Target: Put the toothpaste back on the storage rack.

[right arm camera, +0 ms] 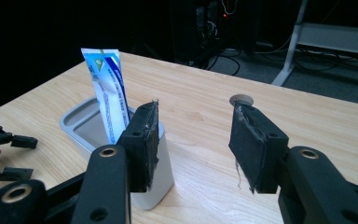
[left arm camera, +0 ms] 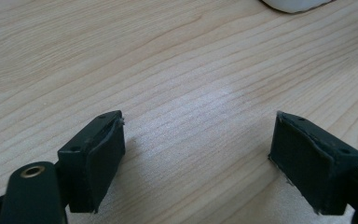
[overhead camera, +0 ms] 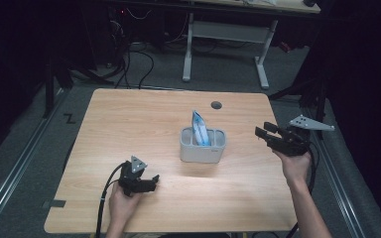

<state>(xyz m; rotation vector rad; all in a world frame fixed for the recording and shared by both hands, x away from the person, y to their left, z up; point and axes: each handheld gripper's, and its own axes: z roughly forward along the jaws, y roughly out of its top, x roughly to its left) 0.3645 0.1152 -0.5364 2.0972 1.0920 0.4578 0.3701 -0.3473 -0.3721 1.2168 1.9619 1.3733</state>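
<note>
Both grippers (overhead camera: 151, 179) (overhead camera: 262, 131) agape, empty

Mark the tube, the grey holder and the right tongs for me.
tube (right arm camera: 109, 88), right gripper view, on its printed blue and white face.
grey holder (overhead camera: 202, 153), high view, on its front wall.
right tongs (overhead camera: 264, 130), high view, midway between the open tips.

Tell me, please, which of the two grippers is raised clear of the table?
The right gripper, at the table's right edge: it hangs in the air, jaws open, while the left gripper sits low on the wood.
</note>
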